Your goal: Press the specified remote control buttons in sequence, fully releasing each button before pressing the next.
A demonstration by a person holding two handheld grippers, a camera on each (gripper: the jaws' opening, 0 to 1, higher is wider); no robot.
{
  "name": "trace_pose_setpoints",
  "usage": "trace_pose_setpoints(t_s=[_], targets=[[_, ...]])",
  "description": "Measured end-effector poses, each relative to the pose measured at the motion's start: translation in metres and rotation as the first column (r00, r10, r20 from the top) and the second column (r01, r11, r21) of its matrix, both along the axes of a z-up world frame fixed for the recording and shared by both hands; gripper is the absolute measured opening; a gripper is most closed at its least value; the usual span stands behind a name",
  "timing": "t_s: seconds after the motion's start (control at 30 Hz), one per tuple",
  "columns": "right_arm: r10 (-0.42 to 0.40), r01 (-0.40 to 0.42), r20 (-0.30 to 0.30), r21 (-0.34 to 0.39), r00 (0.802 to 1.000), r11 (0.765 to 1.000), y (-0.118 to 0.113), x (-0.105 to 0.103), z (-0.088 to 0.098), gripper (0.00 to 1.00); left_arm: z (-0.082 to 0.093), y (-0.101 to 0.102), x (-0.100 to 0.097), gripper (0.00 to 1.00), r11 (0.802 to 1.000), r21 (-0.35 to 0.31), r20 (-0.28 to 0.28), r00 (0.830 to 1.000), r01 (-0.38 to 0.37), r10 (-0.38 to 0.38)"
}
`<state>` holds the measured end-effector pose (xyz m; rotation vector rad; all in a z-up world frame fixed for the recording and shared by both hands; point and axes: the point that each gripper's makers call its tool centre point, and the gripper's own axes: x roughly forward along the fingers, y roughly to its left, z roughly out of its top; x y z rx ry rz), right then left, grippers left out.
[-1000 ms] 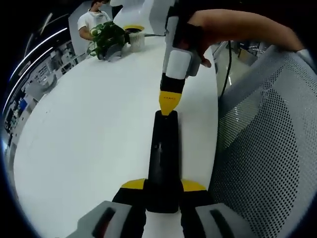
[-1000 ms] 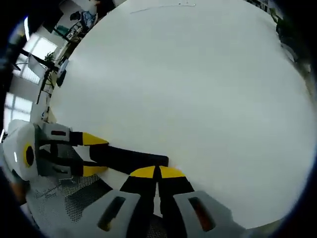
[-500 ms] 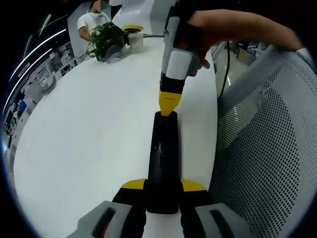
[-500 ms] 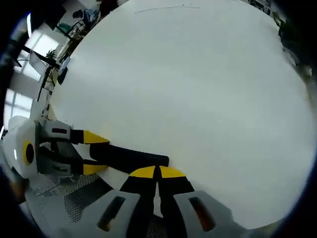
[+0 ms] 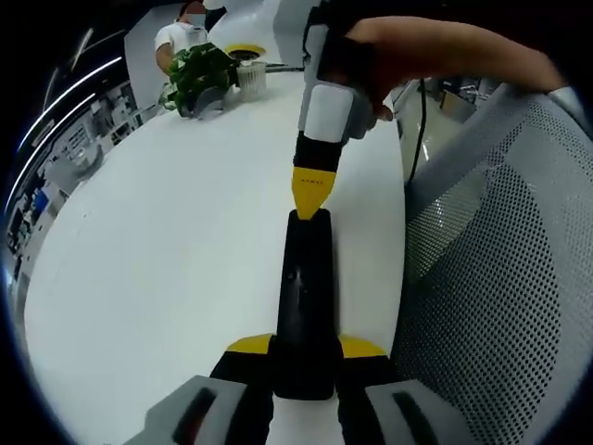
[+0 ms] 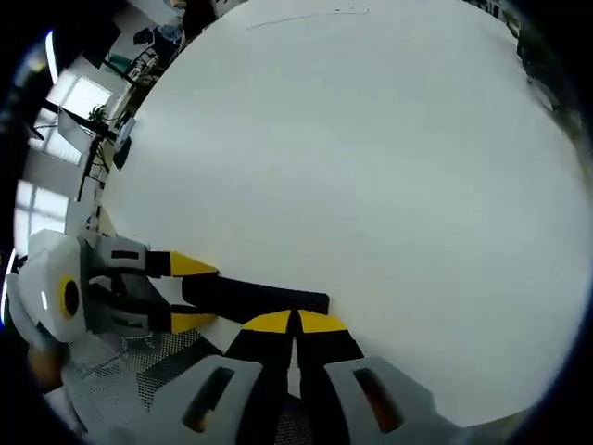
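Left gripper (image 5: 306, 345) is clamping the near end of the remote (image 5: 307, 297), yellow jaw tips sitting on either side of the black body, so it is holding it steady for pressing. Remote is lying flat on the white table (image 5: 157, 241), running straight away from the left gripper view's camera, close to the table edge by the mesh chair (image 5: 500, 278). Probably held this way so the button face is staying up and the remote isn't sliding under the push.

Right gripper (image 5: 311, 193) is coming in from the far side, jaws closed together into one yellow point, empty, tip touching or just above the remote's far end; actual contact is too close to call. Closed jaws are acting as a single poking finger. A person's hand (image 5: 417, 51) is holding it from above.

In the right gripper view, the right gripper (image 6: 296, 322) is showing jaws pressed together over the remote (image 6: 259, 297), with the left gripper (image 6: 199, 292) gripping it from the left.

Further back on the table, a green plant (image 5: 196, 74) and a white cup (image 5: 250, 76) are sitting well apart from the work.
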<state>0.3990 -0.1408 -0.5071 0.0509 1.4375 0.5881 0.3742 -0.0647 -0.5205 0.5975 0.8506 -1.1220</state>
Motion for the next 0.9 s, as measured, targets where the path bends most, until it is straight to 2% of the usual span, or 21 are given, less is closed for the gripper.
trace_pose_setpoints(t_s=[0.17,0.53,0.6,0.8,0.9], targets=[[0.05,-0.049,0.018,-0.056,0.999,0.997,-0.0039,0.0,-0.0051,0.0,-0.0007,-0.0002,0.0003,0.24,1.0,0.005,-0.001,1.0,0.002,-0.002],[0.073,-0.07,0.042,-0.065,0.996,0.995,-0.0026,0.0001,-0.0041,0.0,-0.0012,-0.0002,0.0007,0.25,1.0,-0.002,-0.003,1.0,-0.009,0.009],[0.108,-0.103,0.056,-0.085,0.993,0.991,-0.0019,-0.0001,-0.004,0.0,-0.001,-0.0002,0.0005,0.25,1.0,-0.002,-0.004,1.0,-0.009,0.009],[0.249,-0.225,0.11,-0.188,0.962,0.956,-0.001,0.0024,-0.0052,0.0,-0.0009,-0.0005,0.0007,0.25,1.0,-0.004,-0.004,1.0,-0.01,0.01],[0.245,-0.221,0.111,-0.193,0.963,0.956,0.0,0.0012,-0.0052,0.0,-0.0007,-0.0007,0.0006,0.25,1.0,-0.005,-0.003,1.0,-0.011,0.011]])
